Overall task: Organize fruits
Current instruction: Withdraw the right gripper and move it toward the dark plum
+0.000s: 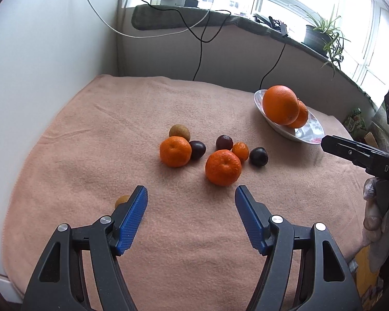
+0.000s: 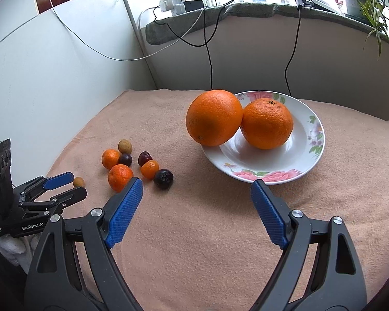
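Peach blanket under me: two oranges sit touching on the floral plate, small fruits clustered apart (loose). My left gripper and right gripper gape empty.

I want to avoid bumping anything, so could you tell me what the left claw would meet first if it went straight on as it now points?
Most likely the nearest mandarin, just ahead of the open left claw and slightly right of its centre line; only bare blanket lies before it. Depth is uncertain.
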Action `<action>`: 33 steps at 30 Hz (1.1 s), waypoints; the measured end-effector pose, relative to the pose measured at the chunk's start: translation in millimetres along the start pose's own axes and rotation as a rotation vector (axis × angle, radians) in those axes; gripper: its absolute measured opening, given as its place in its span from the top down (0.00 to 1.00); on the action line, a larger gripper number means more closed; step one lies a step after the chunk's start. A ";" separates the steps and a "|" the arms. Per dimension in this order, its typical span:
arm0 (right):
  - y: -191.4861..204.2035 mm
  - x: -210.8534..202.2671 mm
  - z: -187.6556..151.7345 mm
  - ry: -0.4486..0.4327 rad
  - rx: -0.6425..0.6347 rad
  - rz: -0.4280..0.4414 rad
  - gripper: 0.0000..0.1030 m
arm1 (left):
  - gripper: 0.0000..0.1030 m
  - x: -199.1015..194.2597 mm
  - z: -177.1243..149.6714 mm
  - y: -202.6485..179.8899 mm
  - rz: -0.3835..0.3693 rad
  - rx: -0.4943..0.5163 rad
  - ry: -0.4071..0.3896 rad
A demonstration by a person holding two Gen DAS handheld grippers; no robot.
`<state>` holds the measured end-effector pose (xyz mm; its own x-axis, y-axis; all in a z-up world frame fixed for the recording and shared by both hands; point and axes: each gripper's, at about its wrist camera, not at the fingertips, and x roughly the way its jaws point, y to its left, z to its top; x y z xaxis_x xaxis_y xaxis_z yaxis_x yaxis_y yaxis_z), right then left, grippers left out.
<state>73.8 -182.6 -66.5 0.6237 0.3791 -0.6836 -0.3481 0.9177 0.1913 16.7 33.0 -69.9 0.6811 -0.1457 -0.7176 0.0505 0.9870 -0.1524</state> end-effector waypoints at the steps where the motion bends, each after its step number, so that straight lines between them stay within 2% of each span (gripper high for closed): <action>1: 1.5 1.4 -0.7 0.006 -0.003 0.002 0.15 | 0.32 0.0 -2.1 2.1 0.002 -0.004 0.004; 9: 7.5 8.8 -3.1 0.029 -0.015 0.016 0.15 | 0.32 -2.2 -7.1 7.5 -0.003 -0.025 0.005; 17: 10.6 19.3 0.5 0.045 -0.025 0.008 0.15 | 0.32 -0.3 -9.2 5.6 -0.050 -0.033 0.011; 19: 12.4 23.3 1.4 0.051 -0.032 0.014 0.17 | 0.32 1.4 -8.5 4.4 -0.062 -0.033 0.014; 21: 15.7 28.3 1.9 0.064 -0.046 0.022 0.25 | 0.33 4.1 -6.7 3.7 -0.082 -0.039 0.016; 26: 24.8 41.5 1.9 0.098 -0.081 0.044 0.38 | 0.39 13.1 -2.1 -1.7 -0.121 -0.041 0.031; 33: 30.2 64.9 5.9 0.141 -0.087 0.070 0.47 | 0.45 25.8 6.2 -7.2 -0.148 -0.036 0.044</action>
<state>107.9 -129.6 -100.9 0.4935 0.4157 -0.7640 -0.4502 0.8736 0.1846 38.4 22.5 -83.1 0.6354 -0.2932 -0.7143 0.1218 0.9516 -0.2823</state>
